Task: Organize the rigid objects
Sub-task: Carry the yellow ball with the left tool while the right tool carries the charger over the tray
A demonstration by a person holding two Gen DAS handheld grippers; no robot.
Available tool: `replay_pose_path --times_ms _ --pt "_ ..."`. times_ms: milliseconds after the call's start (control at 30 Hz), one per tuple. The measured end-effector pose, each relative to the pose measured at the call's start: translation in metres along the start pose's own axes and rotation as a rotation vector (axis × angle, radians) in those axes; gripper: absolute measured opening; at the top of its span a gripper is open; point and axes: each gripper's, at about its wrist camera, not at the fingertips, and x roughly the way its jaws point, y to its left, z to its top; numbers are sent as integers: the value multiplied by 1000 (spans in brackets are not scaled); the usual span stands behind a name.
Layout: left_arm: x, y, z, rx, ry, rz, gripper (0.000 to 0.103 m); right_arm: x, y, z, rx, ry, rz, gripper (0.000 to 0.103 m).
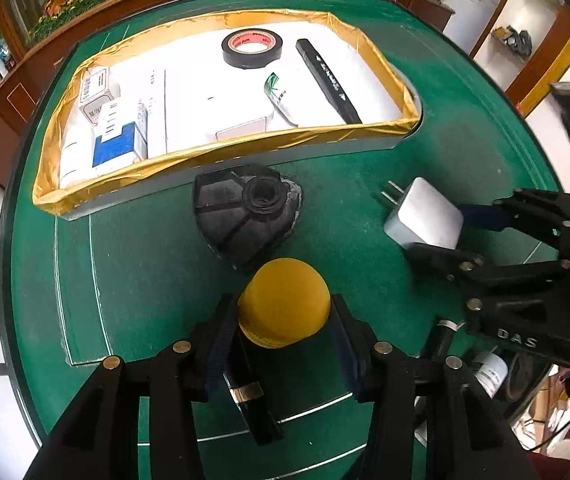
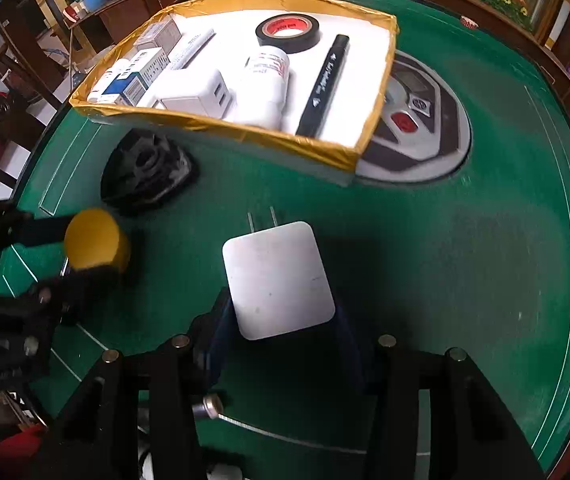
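Both tongs were closed on loads above the table, the left tongs on a yellow-headed microphone, the right tongs on a white charger, so the next move was probably carrying them into the gold-edged tray near the far edge.

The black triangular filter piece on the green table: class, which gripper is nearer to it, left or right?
Left. The left gripper, shut on the yellow-headed microphone, sits just before the black filter piece; the right gripper, shut on the white charger, is farther aside.

Table is green felt with thin white lines; tray has a gold-taped rim and white floor. Microphone has a yellow foam head on a black body, charger plain white. Tape roll is black with a red core, marker black with white print.
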Motion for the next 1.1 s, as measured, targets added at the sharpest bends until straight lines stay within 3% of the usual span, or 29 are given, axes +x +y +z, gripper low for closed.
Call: replay_pose_path --times_ms 100,233,567,1100 --pt "6 -1 4 -4 8 1 46 -2 -2 -4 -2 2 2 47" --pt "2 9 5 -82 5 -69 46 -4 -5 -8 -3 -12 9 47" --pt "-28 37 -4 -189 -46 -153 46 -26 -28 -21 115 -52 91 46" --pt "-49 42 8 -177 -66 -85 46 -40 -8 -1 84 -98 122 47"
